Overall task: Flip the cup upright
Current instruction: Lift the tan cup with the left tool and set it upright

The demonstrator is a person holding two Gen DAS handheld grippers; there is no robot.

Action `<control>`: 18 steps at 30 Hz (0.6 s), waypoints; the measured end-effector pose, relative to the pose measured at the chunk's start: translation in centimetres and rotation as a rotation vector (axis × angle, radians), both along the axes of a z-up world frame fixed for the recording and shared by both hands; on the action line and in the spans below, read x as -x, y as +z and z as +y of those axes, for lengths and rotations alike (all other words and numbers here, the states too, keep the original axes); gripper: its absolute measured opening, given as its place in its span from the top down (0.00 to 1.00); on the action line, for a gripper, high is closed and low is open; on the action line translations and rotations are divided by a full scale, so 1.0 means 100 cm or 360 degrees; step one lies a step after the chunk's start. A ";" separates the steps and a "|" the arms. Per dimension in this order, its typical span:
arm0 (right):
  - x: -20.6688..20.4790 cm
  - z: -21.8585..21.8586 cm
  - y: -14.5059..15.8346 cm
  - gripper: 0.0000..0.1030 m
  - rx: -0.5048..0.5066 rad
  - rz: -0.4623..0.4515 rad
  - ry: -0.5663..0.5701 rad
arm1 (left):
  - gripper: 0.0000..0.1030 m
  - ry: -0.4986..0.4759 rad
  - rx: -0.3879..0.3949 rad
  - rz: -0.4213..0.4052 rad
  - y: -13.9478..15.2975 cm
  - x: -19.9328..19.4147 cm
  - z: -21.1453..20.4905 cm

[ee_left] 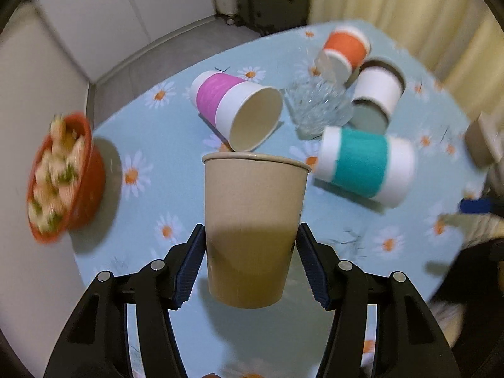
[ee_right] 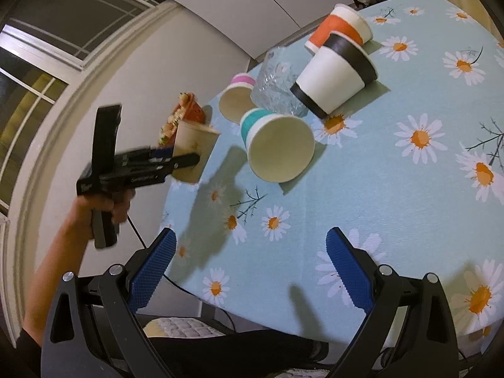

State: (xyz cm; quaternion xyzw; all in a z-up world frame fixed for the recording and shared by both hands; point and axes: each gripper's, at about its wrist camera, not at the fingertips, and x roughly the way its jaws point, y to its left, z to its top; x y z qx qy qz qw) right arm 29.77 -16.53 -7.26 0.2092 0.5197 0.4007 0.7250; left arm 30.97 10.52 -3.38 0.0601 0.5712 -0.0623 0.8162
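My left gripper [ee_left: 250,252] is shut on a plain brown paper cup [ee_left: 253,226], held upright with its rim up, above the table's near-left part. The right wrist view shows the same cup [ee_right: 195,145] in the left gripper [ee_right: 186,160] above the table's left edge. My right gripper [ee_right: 249,271] is open and empty, above the table's near edge. Lying on their sides are a pink-banded cup [ee_left: 236,110], a teal-banded cup [ee_left: 365,167], a black-banded cup [ee_left: 376,94] and an orange-banded cup [ee_left: 345,52].
A cut-glass bowl [ee_left: 318,107] sits among the fallen cups. A red bowl of food [ee_left: 63,176] stands at the table's left edge. The daisy-print tablecloth [ee_right: 393,189] covers the round table. A white wall and a window are to the left.
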 end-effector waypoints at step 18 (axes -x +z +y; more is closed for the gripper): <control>0.010 -0.046 0.014 0.08 -0.0134 0.0113 0.0081 | 0.45 0.0676 0.0506 0.0026 0.015 0.088 -0.072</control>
